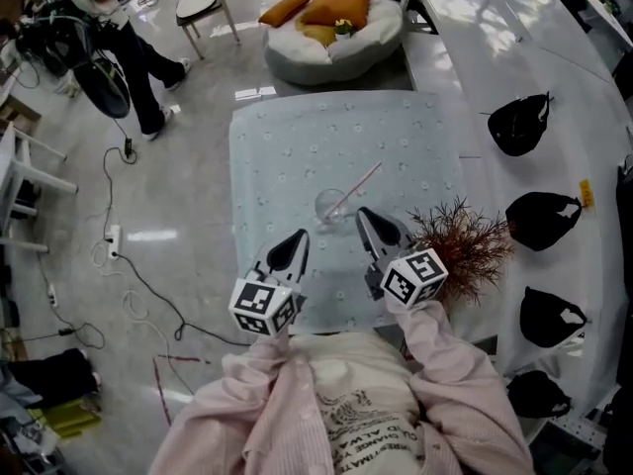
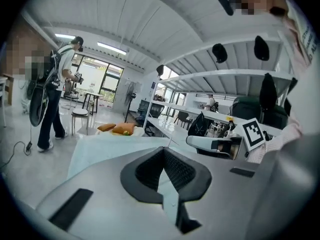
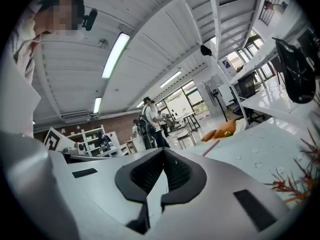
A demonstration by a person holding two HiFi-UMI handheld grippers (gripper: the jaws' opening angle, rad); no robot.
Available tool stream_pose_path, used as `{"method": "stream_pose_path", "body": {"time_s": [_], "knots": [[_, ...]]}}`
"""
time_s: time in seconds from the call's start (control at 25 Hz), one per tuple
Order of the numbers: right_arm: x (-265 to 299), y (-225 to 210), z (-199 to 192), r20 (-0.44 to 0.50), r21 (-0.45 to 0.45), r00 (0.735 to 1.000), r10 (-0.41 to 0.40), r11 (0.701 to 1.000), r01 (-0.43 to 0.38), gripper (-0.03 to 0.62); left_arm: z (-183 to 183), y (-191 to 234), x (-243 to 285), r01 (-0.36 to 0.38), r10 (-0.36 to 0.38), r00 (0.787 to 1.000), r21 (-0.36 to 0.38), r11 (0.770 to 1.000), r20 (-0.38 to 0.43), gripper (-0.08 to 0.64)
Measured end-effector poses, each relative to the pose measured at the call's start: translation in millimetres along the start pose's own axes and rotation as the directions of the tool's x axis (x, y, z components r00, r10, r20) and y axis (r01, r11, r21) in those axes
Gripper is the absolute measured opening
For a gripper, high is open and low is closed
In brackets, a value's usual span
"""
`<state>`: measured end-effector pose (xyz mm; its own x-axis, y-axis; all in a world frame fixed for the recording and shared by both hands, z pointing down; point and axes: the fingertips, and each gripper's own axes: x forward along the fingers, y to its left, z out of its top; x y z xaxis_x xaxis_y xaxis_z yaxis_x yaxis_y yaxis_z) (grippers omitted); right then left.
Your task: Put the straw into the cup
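Straw (image 1: pixel 364 180): pink, lower end inside the cup, upper end leaning out up and to the right; tip also shows in the right gripper view (image 3: pixel 211 147).
Cup (image 1: pixel 331 206): clear, upright on the bench, mid-cloth.
Bench (image 1: pixel 287 146): covered in a pale blue patterned cloth.
Left gripper (image 1: pixel 297 237): held above the near edge of the bench, left of the cup, apart from it; jaws pressed together, nothing between them (image 2: pixel 162 151).
Right gripper (image 1: pixel 364 216): just right of the cup, no contact seen; jaws pressed together, empty (image 3: pixel 162 151).
Dried plant (image 1: pixel 465 240): reddish twigs on the bench's right edge, beside the right gripper.
Person (image 1: pixel 119 28): standing on the floor, far left.
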<state>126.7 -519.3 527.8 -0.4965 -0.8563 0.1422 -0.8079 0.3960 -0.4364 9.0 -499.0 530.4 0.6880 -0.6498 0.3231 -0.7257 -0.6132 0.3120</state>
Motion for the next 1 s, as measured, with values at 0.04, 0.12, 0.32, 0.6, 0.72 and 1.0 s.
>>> {"method": "stream_pose_path", "body": {"time_s": [0.04,0.12,0.32,0.6,0.72,1.0], "knots": [[1,3,6,0.007,-0.020,1.000,0.013,1.000,-0.013,0.002,8,0,-1,-0.003,0.002,1.000,0.018,1.000,0.015,0.000],[1,7,17,0.027,-0.049,0.999,0.035,0.998,-0.034,0.002,22,0,-4,-0.008,0.006,0.999,0.041,0.999,0.050,0.000],[-5,15,35,0.052,-0.105,0.997,0.054,0.993,-0.048,0.000,46,3,-16,-0.030,0.023,0.995,0.068,0.997,0.100,0.000],[-18,15,64,0.108,-0.133,0.993,0.044,0.991,-0.030,0.001,72,14,-32,-0.079,0.063,0.983,0.086,0.993,0.172,0.000],[-24,11,72,0.140,-0.143,0.990,0.035,0.990,-0.015,0.000,79,20,-36,-0.096,0.079,0.978,0.084,0.992,0.193,0.000],[-28,8,85,0.172,-0.161,0.985,0.023,0.987,0.005,0.000,86,31,-44,-0.127,0.106,0.971,0.085,0.988,0.216,0.000]]}}
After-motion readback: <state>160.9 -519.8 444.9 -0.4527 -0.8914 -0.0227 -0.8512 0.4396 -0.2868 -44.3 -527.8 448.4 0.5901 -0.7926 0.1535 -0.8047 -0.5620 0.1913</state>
